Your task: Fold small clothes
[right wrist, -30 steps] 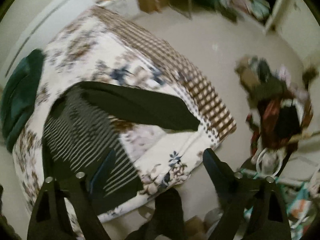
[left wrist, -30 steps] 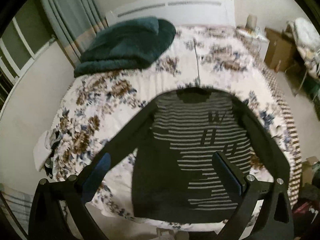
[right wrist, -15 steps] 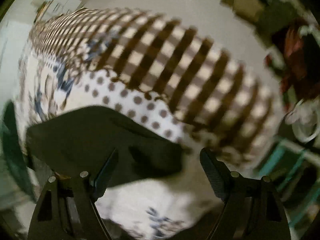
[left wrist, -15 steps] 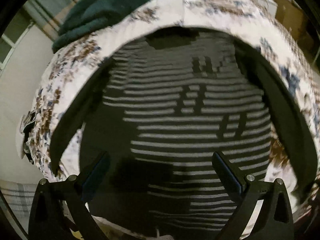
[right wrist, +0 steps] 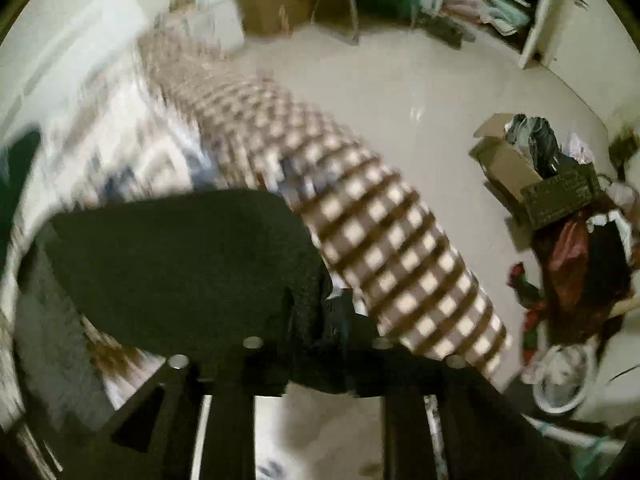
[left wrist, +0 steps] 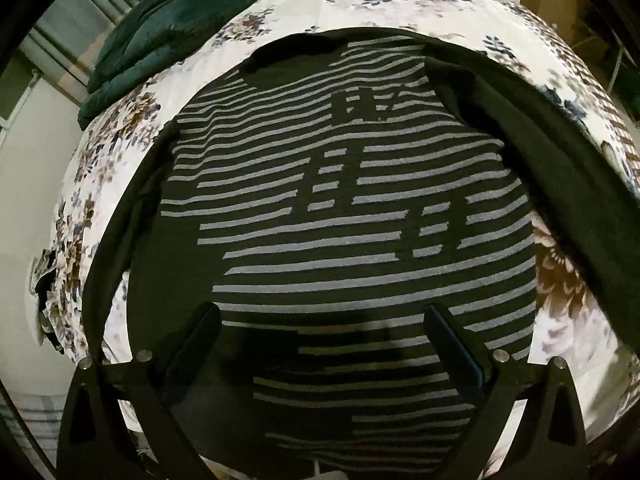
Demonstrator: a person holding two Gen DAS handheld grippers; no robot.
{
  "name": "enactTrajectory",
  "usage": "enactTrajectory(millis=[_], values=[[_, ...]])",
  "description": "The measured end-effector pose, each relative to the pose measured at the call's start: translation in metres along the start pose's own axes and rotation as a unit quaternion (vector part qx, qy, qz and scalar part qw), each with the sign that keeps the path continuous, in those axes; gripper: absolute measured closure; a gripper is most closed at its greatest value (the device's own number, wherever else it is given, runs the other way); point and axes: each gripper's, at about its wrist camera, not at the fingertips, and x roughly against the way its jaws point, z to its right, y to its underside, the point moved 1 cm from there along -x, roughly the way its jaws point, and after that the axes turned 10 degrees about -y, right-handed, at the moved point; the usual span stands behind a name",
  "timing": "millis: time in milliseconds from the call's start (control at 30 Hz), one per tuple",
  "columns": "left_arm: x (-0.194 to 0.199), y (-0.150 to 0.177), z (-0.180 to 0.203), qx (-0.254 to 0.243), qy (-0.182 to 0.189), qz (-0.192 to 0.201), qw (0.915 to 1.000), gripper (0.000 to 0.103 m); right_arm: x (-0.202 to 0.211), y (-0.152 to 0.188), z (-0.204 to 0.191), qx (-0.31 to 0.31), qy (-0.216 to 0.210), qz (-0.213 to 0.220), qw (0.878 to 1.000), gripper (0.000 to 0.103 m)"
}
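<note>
A black sweater with grey stripes (left wrist: 340, 208) lies flat on the floral bedspread (left wrist: 120, 128), neck toward the headboard, sleeves spread to both sides. My left gripper (left wrist: 320, 344) is open and hovers low over the sweater's lower body, touching nothing I can see. In the right wrist view my right gripper (right wrist: 316, 308) is shut on the cuff end of the sweater's plain black right sleeve (right wrist: 180, 268), which is lifted off the bed. That view is blurred.
A folded dark green blanket (left wrist: 172, 20) lies at the bed's far left. A checked sheet edge (right wrist: 380, 240) runs along the bed's right side. On the floor to the right are a cardboard box (right wrist: 508, 168) and a clothes pile (right wrist: 580, 264).
My left gripper has dropped closer over the sweater. My right gripper moved to the right sleeve end, closed on it and lifted it.
</note>
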Motion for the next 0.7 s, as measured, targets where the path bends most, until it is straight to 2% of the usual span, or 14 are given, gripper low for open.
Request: enactTrajectory(millis=[33, 67, 133, 167, 233, 267, 333, 367, 467, 567, 600, 633, 667, 700], values=[[-0.001, 0.001, 0.001, -0.001, 0.002, -0.002, 1.0000, 0.000, -0.018, 0.007, 0.013, -0.021, 0.004, -0.046, 0.999, 0.043], [-0.002, 0.001, 0.001, -0.001, 0.003, -0.003, 1.0000, 0.000, -0.031, 0.016, 0.034, -0.070, -0.011, -0.074, 0.995, 0.042], [-0.003, 0.003, 0.000, -0.003, 0.003, -0.001, 1.0000, 0.000, -0.036, 0.027, 0.068, -0.148, -0.050, -0.085, 0.984, 0.041], [-0.005, 0.005, 0.000, -0.004, 0.001, 0.000, 1.0000, 0.000, -0.038, 0.037, 0.086, -0.195, -0.073, -0.083, 0.975, 0.039], [-0.010, 0.008, -0.002, -0.006, -0.001, -0.004, 1.0000, 0.000, -0.039, 0.047, 0.109, -0.265, -0.128, -0.071, 0.953, 0.039], [-0.013, 0.009, -0.003, -0.006, -0.002, -0.009, 0.9999, 0.000, -0.042, 0.054, 0.120, -0.308, -0.163, -0.060, 0.936, 0.038], [-0.019, 0.012, -0.006, -0.003, -0.003, -0.016, 0.9999, 0.000, -0.050, 0.059, 0.127, -0.348, -0.201, -0.051, 0.914, 0.038], [-0.023, 0.014, -0.008, 0.000, -0.002, -0.022, 0.9998, 0.000, -0.059, 0.063, 0.132, -0.363, -0.206, -0.050, 0.907, 0.038], [-0.032, 0.017, -0.014, 0.010, -0.003, -0.035, 0.9993, 0.000, -0.085, 0.066, 0.135, -0.388, -0.212, -0.061, 0.895, 0.038], [-0.038, 0.019, -0.020, 0.023, -0.005, -0.042, 0.9988, 0.000, -0.094, 0.062, 0.133, -0.401, -0.227, -0.039, 0.887, 0.039], [-0.040, 0.019, -0.022, 0.026, -0.004, -0.044, 0.9987, 0.000, -0.092, 0.061, 0.129, -0.401, -0.226, -0.031, 0.887, 0.041], [-0.042, 0.019, -0.025, 0.030, -0.005, -0.046, 0.9985, 0.000, -0.091, 0.061, 0.127, -0.402, -0.226, -0.014, 0.887, 0.057], [-0.043, 0.019, -0.028, 0.034, -0.006, -0.047, 0.9983, 0.000, -0.090, 0.058, 0.122, -0.404, -0.225, -0.005, 0.886, 0.082], [-0.044, 0.019, -0.031, 0.038, -0.006, -0.047, 0.9982, 0.000, -0.090, 0.057, 0.120, -0.407, -0.223, 0.000, 0.886, 0.085]])
